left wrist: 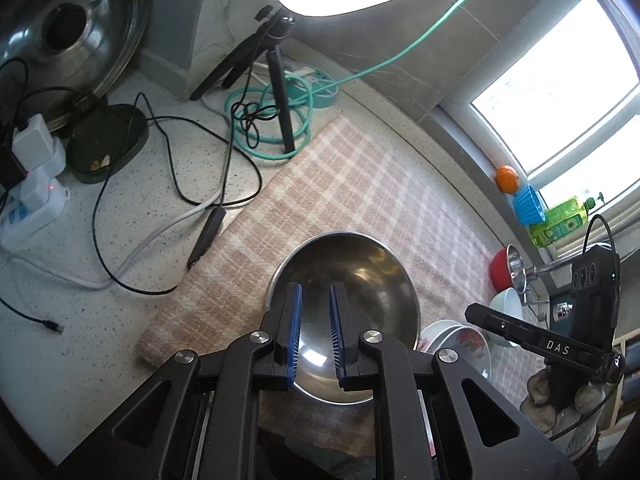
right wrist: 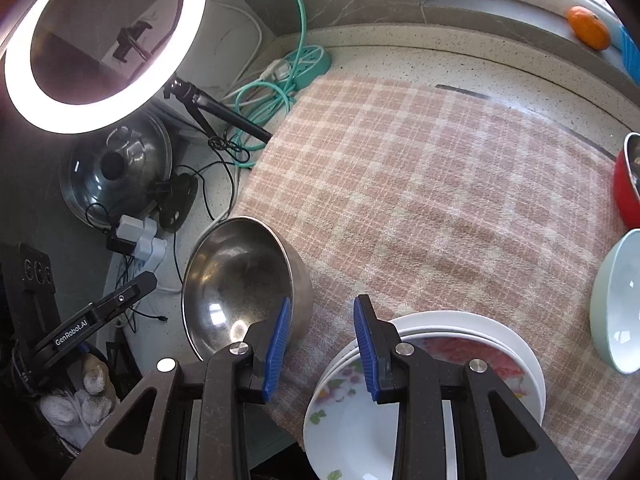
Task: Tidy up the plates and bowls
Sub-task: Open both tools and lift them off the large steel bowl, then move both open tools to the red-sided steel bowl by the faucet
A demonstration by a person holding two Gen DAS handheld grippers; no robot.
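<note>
A steel bowl (left wrist: 360, 280) stands on the pink checked cloth (left wrist: 340, 184) near its left edge. My left gripper (left wrist: 315, 288) hovers above the bowl's near side with its blue pads a narrow gap apart, nothing between them. To the right, a stack of white flowered plates (right wrist: 460, 320) lies on the cloth. My right gripper (right wrist: 322, 300) stands open over the plates' left rim, with only cloth showing between its fingers. The steel bowl (right wrist: 236, 280) sits just left of it. A pale green bowl (right wrist: 624, 300) and a red bowl (right wrist: 626, 196) stand at the cloth's right edge.
A ring light (right wrist: 100, 48) on a tripod (left wrist: 280, 92), a teal cable coil (left wrist: 272, 120), power strips (left wrist: 32, 200) and black cords crowd the counter's left. A large pot lid (left wrist: 72, 28) leans there. An orange (right wrist: 590, 26) sits on the window sill.
</note>
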